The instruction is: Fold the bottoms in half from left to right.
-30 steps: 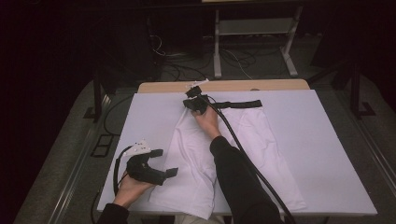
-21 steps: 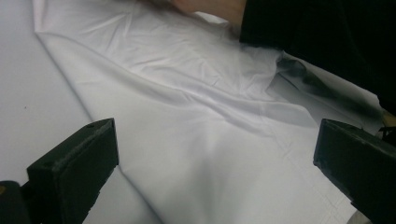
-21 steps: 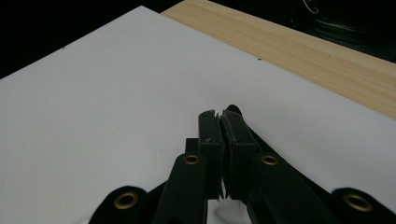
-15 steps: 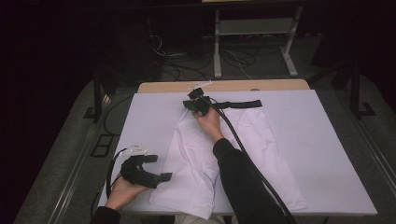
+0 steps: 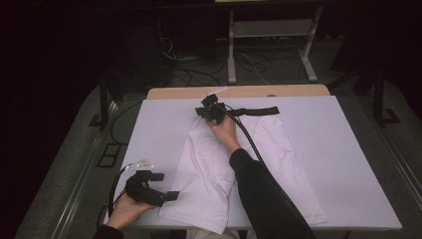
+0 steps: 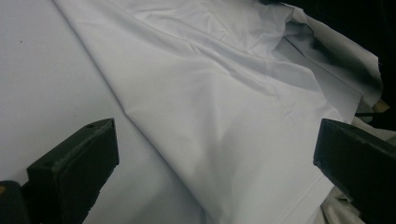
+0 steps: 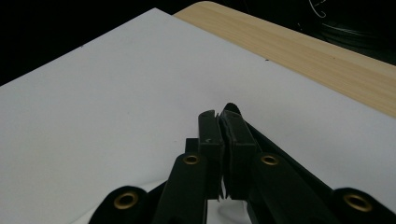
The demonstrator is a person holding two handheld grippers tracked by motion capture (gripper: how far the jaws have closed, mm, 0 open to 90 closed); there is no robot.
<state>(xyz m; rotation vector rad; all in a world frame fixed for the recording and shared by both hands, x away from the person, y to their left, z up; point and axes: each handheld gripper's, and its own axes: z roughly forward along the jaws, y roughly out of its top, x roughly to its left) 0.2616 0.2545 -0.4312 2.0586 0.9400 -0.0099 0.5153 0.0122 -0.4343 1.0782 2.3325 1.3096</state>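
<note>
From the high view I see the white garment [image 5: 239, 169] spread flat on the white tabletop [image 5: 348, 149], running from near the far edge down to the near edge, where its hem hangs slightly over. A black strap [image 5: 256, 111] lies at its far end, just beyond my right gripper [image 5: 208, 110].

My right gripper sits at the garment's top edge, left of the strap. In the right gripper view its fingers [image 7: 212, 140] are pressed together — a thin sliver of something pale shows between the pads low down, and I cannot tell whether that is cloth caught in them.

My left gripper [image 5: 166, 186] rests low at the near left of the tabletop, just beside the garment's left edge. In the left gripper view its fingers [image 6: 79, 158] stand spread wide, nothing between them — the cloth [image 6: 224, 116] lies ahead.
</note>
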